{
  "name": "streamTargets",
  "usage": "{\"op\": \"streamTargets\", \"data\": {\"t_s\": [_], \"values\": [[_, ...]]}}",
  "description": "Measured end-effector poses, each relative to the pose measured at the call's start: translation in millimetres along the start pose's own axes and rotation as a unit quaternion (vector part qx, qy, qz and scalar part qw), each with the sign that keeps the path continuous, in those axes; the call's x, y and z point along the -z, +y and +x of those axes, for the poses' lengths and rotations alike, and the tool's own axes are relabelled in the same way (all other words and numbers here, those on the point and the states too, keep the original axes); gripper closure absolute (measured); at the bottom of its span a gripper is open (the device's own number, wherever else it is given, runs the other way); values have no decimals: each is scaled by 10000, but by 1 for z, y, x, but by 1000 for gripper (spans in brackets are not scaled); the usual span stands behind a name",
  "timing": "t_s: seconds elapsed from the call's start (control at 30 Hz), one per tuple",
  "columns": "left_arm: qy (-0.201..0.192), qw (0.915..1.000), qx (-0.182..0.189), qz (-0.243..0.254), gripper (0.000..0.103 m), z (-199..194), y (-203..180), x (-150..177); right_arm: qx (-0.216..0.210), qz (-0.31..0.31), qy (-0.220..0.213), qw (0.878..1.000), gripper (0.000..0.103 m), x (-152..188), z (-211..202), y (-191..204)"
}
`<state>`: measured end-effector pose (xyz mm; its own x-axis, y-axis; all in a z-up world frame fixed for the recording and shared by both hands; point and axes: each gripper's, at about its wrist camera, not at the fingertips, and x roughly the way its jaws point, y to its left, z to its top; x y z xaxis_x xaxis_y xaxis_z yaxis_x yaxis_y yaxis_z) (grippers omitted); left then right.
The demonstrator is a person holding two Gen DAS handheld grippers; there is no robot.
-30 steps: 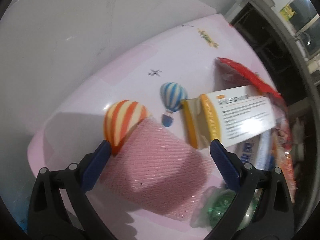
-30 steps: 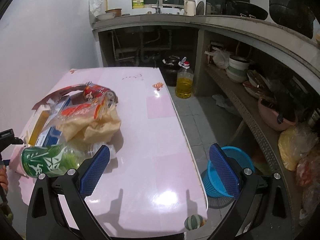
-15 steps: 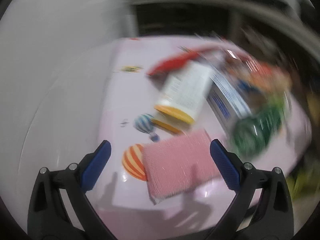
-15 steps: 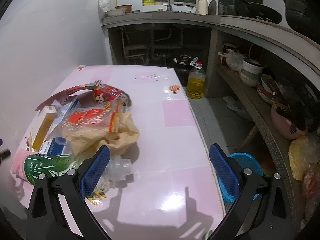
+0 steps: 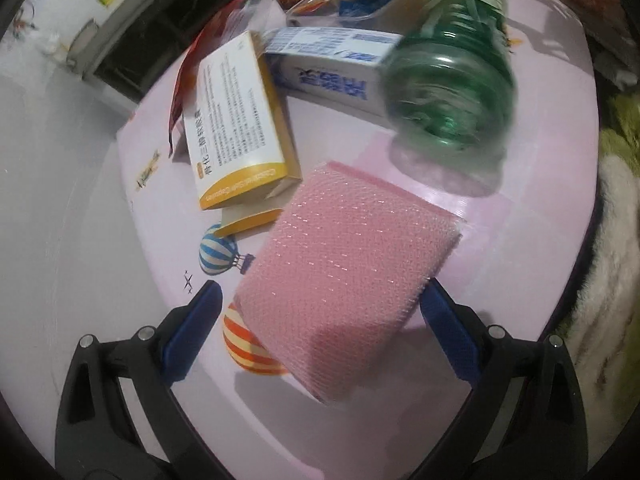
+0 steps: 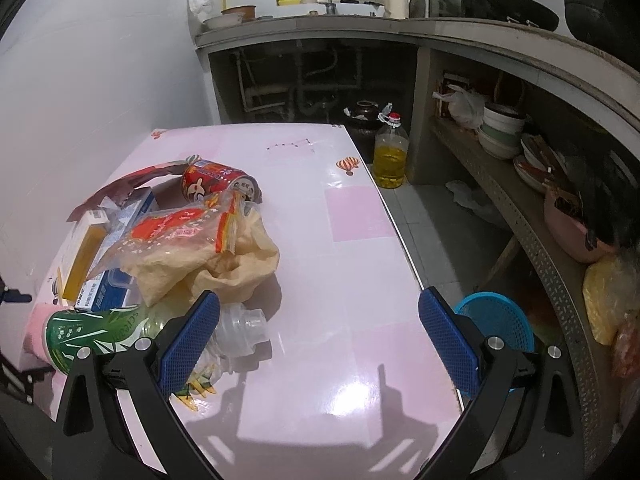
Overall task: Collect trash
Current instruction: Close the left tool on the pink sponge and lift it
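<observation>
A heap of trash lies on the pink table. In the left wrist view a pink sponge lies between my open left gripper's fingers, with a yellow-white box, a blue-white carton and a green plastic bottle beyond it. In the right wrist view my right gripper is open and empty above the table's near edge. The green bottle, a crumpled snack bag, a red can and the yellow box lie to its left.
A blue basket stands on the floor right of the table. A bottle of yellow oil stands on the floor beyond the table. A concrete counter with shelves of bowls runs along the right. A white wall is on the left.
The left gripper has swung around and closed in on the pink sponge, which now sits between its fingers. The right gripper has drifted slightly and stays open.
</observation>
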<state>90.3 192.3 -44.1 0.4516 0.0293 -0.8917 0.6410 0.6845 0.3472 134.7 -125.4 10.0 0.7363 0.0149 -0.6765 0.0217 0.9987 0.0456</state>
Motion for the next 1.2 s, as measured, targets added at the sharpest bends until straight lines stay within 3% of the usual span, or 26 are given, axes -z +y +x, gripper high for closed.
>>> {"op": "streamTargets", "data": {"t_s": [0.2, 0.37, 0.53, 0.63, 0.73, 0.83, 1.0, 1.1, 1.17, 1.2], "values": [[76, 9957, 806, -456, 7, 12, 25, -9, -66, 145, 88, 9998, 6, 3, 3, -6], [213, 9821, 1374, -1270, 7, 23, 38, -3, -20, 163, 112, 9998, 6, 3, 2, -11], [115, 9714, 1212, -2038, 8, 17, 40, 19, -112, 191, 220, 9995, 6, 1, 6, -13], [34, 9661, 1038, -2365, 13, 6, 30, 36, -457, 207, 281, 9983, 6, -8, 6, -12], [-86, 9585, 946, -2687, 16, -2, 17, 43, -1137, 372, 360, 9922, 6, -21, 4, -11], [-172, 9526, 777, -2936, 17, -13, 5, 53, -1838, 620, 501, 9797, 7, -34, 7, -8], [-316, 9409, 497, -3334, 20, -16, -9, 49, -2759, 1273, 870, 9487, 20, -56, 23, -11], [-443, 9304, 474, -3609, 21, -16, 1, 52, -2870, 1371, 930, 9435, 21, -72, 34, -10], [-555, 9207, 525, -3826, 21, -21, 3, 62, -2716, 1160, 930, 9508, 21, -89, 44, -5], [-584, 9181, 538, -3882, 21, -15, 9, 47, -2626, 1007, 933, 9551, 21, -98, 50, -1]]}}
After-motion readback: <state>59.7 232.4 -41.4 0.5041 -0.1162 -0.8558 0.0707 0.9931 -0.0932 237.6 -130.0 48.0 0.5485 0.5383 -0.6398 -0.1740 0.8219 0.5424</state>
